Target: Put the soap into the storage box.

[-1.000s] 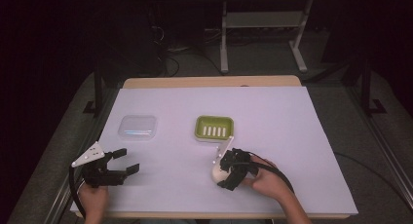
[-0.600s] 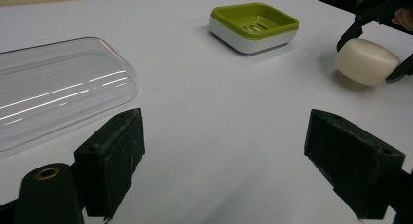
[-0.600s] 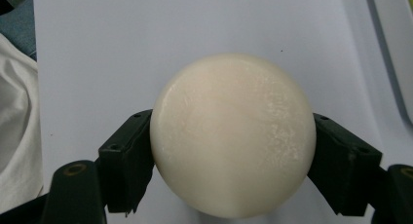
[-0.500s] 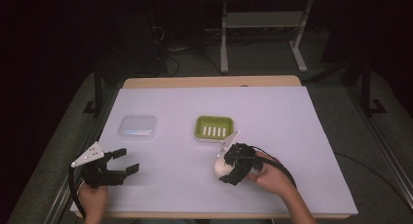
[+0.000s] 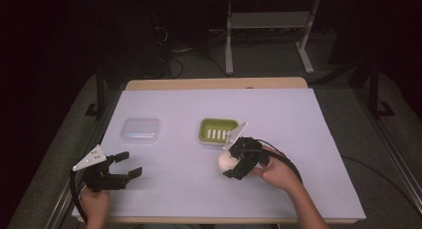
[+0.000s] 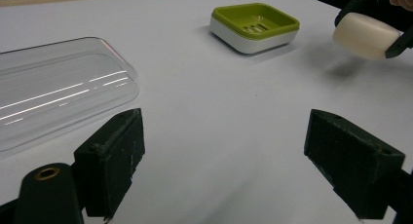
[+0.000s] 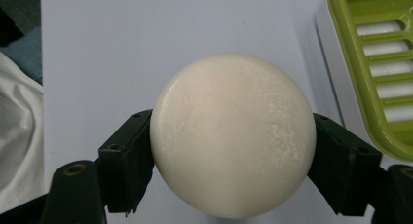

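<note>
Soap (image 7: 233, 134) clamped in right gripper (image 5: 238, 162), green dish (image 5: 218, 130) empty, clear lid (image 5: 141, 130) apart

Counted on white table (image 5: 308, 139): 1 round cream soap bar (image 5: 227, 162), 1 green slotted soap dish w/ white base (image 5: 217, 131), 1 clear plastic lid (image 5: 141, 129), 2 black two-jaw grippers.

Soap dish (image 5: 218, 131) sits mid-tabletop (image 5: 308, 139), clear lid (image 5: 141, 129) off to its left, soap bar (image 5: 227, 162) raised just in front of the dish.
</note>
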`<state>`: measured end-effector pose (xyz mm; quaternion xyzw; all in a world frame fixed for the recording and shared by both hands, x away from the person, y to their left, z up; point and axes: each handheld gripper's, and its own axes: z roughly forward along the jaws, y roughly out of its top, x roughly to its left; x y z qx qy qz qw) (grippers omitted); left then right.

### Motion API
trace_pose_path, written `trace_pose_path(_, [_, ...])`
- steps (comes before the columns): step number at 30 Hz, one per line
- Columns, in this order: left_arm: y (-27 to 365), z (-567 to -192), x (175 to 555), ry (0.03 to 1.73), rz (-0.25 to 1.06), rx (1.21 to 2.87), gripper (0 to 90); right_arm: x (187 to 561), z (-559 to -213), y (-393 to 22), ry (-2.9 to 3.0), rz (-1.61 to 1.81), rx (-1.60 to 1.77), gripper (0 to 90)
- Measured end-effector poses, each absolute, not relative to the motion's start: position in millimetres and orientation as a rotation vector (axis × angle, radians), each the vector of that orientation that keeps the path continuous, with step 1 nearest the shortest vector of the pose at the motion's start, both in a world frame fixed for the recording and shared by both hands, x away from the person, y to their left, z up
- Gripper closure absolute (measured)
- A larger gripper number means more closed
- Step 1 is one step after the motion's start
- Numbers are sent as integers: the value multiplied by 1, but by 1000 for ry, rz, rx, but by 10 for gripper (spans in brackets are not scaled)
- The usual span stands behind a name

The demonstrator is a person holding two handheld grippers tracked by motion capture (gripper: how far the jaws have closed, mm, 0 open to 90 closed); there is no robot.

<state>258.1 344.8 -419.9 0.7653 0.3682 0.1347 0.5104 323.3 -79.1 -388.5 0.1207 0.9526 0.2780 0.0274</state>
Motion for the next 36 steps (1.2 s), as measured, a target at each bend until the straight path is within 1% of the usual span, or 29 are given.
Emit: trace_pose_path(36, [346, -419, 257, 879, 335, 1844, 145, 350, -363, -75, 2925, 891, 353, 235])
